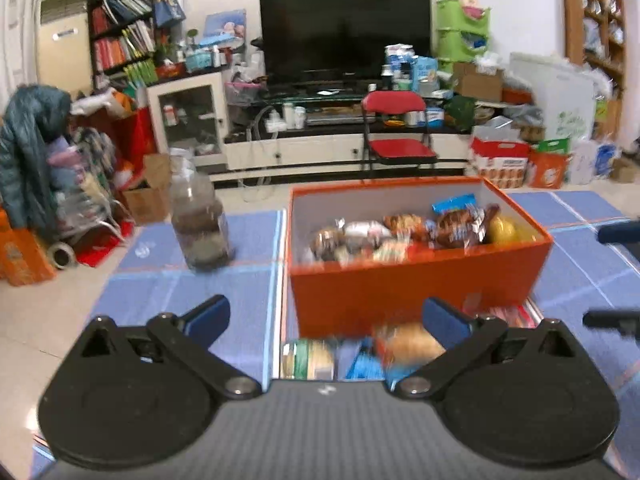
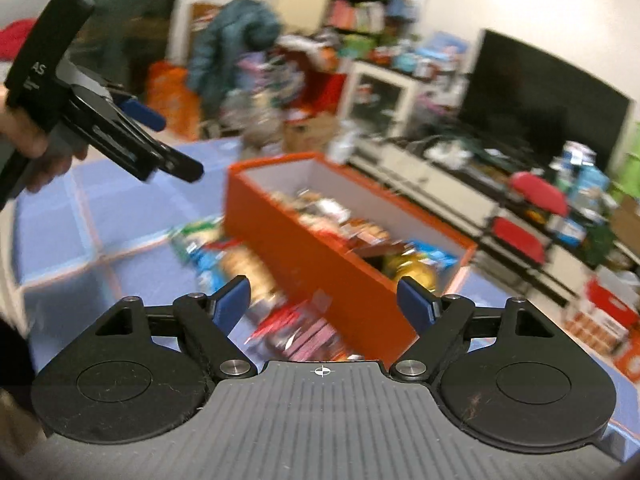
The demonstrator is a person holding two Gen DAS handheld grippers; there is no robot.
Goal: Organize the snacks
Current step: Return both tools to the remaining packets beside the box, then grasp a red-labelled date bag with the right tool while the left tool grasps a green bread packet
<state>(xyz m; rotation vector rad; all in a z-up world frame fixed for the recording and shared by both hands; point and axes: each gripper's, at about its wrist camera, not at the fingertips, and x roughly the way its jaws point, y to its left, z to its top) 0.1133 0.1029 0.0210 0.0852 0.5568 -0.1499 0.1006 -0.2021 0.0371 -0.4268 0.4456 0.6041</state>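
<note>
Orange box (image 1: 416, 292) sits on the blue-checked desk (image 1: 188, 292), full of wrapped snacks (image 1: 404, 232). More packets (image 1: 404, 346) lie loose on the desk just in front of its near wall. A jar (image 1: 198, 216) stands to the box's left. Left claw (image 1: 326, 316) gapes wide with nothing between its blue pads. Right claw (image 2: 324, 298) is also open and empty, above loose packets beside the box.
</note>
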